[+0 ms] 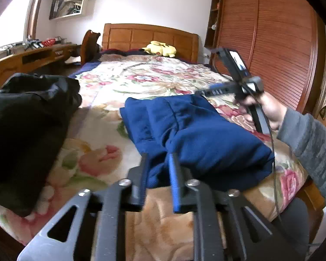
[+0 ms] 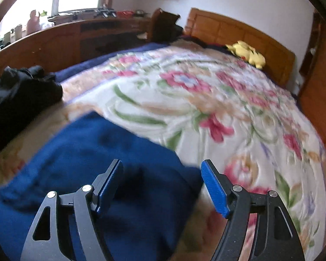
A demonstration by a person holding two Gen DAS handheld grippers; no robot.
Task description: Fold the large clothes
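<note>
A black garment (image 1: 26, 117) lies bunched at the bed's left edge. To its right, mid-bed on the floral blanket (image 1: 141, 76), sits the folded blue garment (image 1: 195, 134). The left gripper (image 1: 158, 158) has its jaws narrowly parted around a fold at the garment's near edge, though whether they press on it cannot be told. The right gripper (image 2: 160, 169) hovers over the garment's right side, jaws wide and holding nothing.

A home bedroom: wooden bed (image 1: 150, 37) under a floral blanket (image 2: 206, 100), louvred wardrobe (image 1: 271, 43), plush toy (image 1: 159, 49).
</note>
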